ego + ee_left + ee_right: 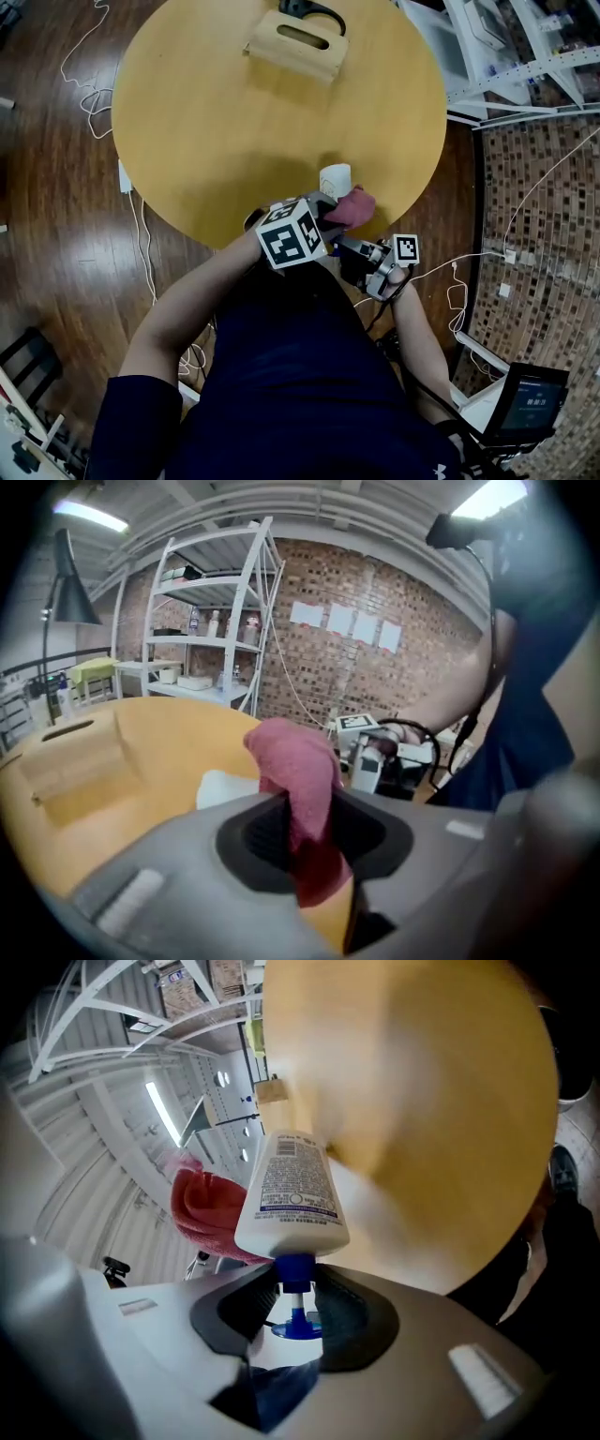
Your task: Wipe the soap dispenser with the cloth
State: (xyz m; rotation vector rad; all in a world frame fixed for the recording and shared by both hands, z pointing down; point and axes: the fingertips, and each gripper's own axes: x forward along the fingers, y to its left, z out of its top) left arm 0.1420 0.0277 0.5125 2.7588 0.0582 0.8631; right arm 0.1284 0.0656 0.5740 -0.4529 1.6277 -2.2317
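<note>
The cloth [298,771] is nubbly pink fabric; the soap dispenser [292,1194] is smooth, slightly glossy white plastic. The surface [216,131] is matt pale wood, the floor [56,216] glossy dark wood.

A round yellow wooden table [206,131] fills the middle. At its far edge sits a pale wooden box with an oval slot [298,44], with a curved black object [312,11] just behind it. White cables [147,258] trail over the dark plank floor [47,234] on the left — a white metal shelving rack [511,56] stands far right, a small black screen [530,401] near right.
</note>
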